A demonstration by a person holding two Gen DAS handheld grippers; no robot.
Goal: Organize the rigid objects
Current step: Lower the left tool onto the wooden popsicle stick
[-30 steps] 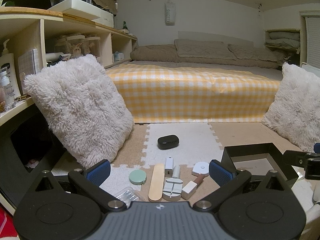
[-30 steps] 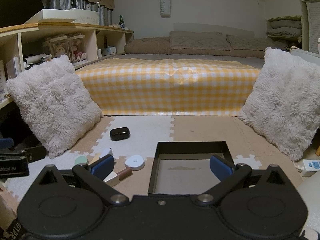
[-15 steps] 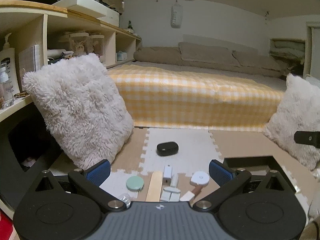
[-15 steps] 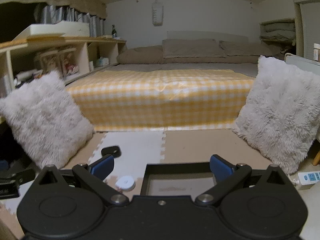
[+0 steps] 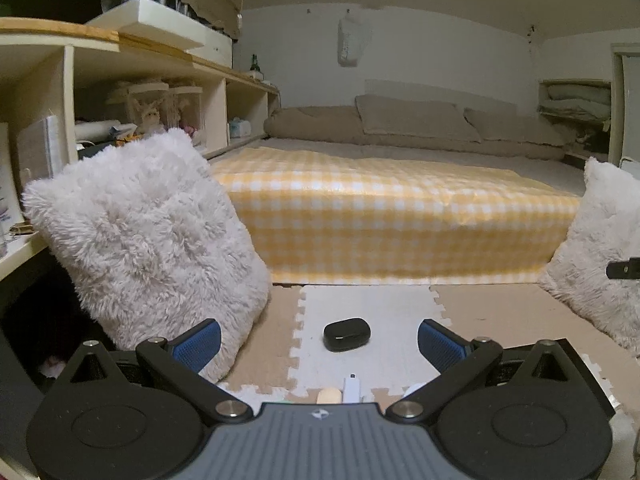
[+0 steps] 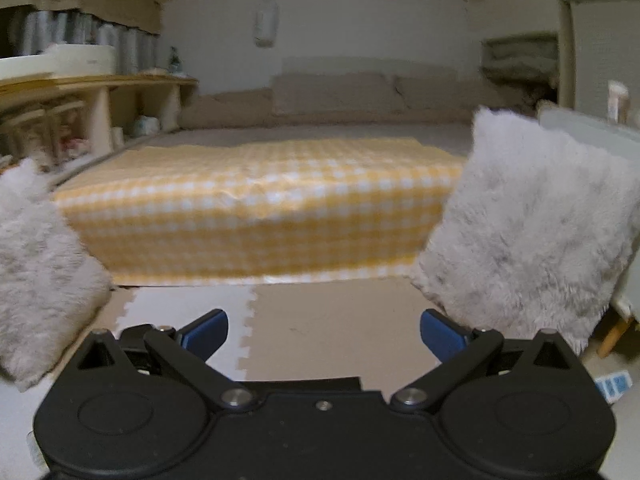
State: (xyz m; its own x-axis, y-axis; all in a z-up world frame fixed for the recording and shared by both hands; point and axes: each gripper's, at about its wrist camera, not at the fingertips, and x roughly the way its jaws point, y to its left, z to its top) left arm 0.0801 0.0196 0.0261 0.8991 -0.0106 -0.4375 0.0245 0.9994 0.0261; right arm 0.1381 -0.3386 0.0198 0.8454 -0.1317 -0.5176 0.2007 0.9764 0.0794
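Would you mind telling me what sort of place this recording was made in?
Most likely a bedroom at home: a low bed under a yellow checked cover, fluffy white cushions on foam floor mats, and open wooden shelves of household things along the wall.

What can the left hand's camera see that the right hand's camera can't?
Only the left wrist view shows the black case on the white mat tile, with the left gripper open around empty air. Only the right wrist view shows the whole right fluffy pillow and the open right gripper over bare mat. Both show the yellow checked bed and the shelf.
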